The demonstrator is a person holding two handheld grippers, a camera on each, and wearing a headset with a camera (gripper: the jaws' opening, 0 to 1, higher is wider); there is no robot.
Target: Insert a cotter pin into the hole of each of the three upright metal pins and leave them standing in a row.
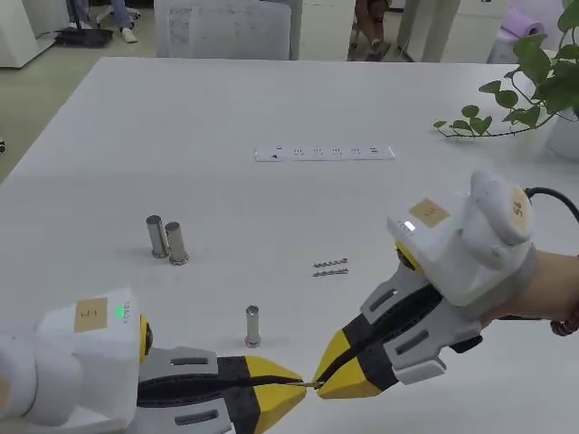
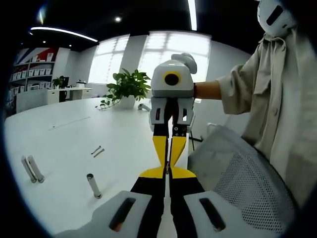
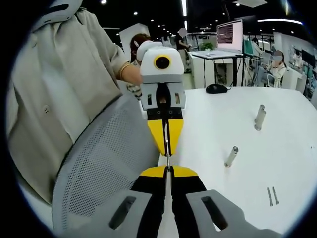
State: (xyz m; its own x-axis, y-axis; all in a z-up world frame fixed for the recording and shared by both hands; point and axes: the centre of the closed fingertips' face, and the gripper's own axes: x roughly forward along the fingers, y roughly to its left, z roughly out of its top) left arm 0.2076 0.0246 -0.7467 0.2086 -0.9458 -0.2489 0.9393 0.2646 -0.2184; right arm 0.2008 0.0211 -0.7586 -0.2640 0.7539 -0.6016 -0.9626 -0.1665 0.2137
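Observation:
Low over the table's front edge my two grippers meet tip to tip. The left gripper comes in from the left, the right gripper from the right. Both are shut, and a thin cotter pin is pinched where the tips meet, seen as a fine metal sliver. One upright metal pin stands just beyond the tips. Two more upright pins stand side by side further left. Two loose cotter pins lie flat on the table to the right of centre.
A white power strip lies across the table's far middle. A potted plant stands at the far right corner. A grey mesh chair back is close behind the grippers, at the table's front edge.

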